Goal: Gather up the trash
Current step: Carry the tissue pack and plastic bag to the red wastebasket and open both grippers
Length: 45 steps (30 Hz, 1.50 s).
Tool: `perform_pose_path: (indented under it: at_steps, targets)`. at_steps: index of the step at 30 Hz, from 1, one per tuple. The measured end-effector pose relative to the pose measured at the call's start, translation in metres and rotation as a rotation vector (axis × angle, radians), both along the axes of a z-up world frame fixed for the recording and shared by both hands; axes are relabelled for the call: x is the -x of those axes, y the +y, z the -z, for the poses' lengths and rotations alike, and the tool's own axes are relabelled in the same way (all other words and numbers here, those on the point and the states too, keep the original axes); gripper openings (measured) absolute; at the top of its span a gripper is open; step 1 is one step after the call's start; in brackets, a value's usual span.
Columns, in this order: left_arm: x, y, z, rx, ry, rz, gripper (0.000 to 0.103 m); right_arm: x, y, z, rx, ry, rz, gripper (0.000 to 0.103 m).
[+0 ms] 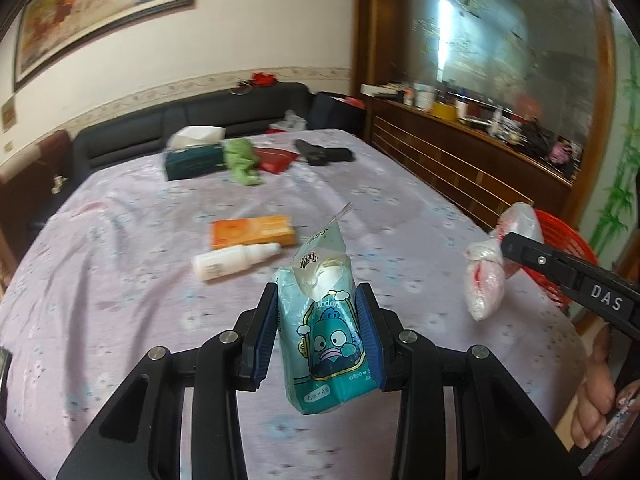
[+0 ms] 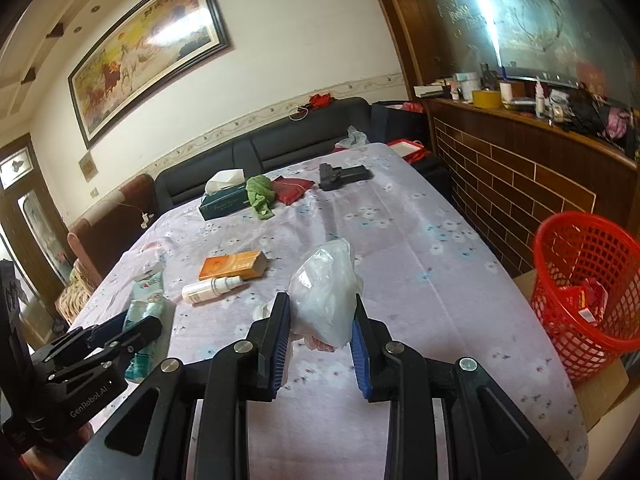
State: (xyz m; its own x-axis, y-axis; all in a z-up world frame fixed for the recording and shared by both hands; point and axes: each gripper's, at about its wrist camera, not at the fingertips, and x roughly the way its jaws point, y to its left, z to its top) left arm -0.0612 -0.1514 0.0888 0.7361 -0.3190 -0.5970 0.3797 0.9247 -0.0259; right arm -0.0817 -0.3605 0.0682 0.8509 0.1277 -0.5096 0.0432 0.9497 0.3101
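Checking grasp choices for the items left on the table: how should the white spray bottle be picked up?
Grip the white spray bottle across the middle of its round body, coming from above with the fingers either side of its long axis. It lies flat on the tablecloth, cap end close to the orange box, so approach from the near side; its narrow cap end would probably give less hold.

Tissue box (image 2: 224, 200) w/ green cloth (image 2: 260, 194) beside it, red pouch (image 2: 294, 190), framed painting (image 2: 148, 44) on wall, black sofa (image 2: 260, 148)
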Motion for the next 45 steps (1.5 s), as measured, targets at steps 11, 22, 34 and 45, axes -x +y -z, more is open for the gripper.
perform_pose_path:
  at_steps: [11, 22, 34, 45]
  targets:
    - [0.007, -0.127, -0.014, -0.015, 0.08, 0.306, 0.037, 0.045, -0.122, -0.008, -0.073, -0.053, 0.237, 0.03]
    - [0.0, -0.281, -0.024, 0.035, 0.149, 0.528, 0.038, 0.087, -0.245, -0.02, -0.088, -0.057, 0.484, 0.032]
    - [-0.018, -0.316, -0.01, 0.038, 0.161, 0.515, 0.064, 0.072, -0.29, -0.006, -0.113, -0.006, 0.489, 0.058]
    - [-0.017, -0.214, -0.003, 0.027, 0.169, 0.41, 0.071, 0.069, -0.234, -0.004, -0.18, -0.008, 0.321, 0.059]
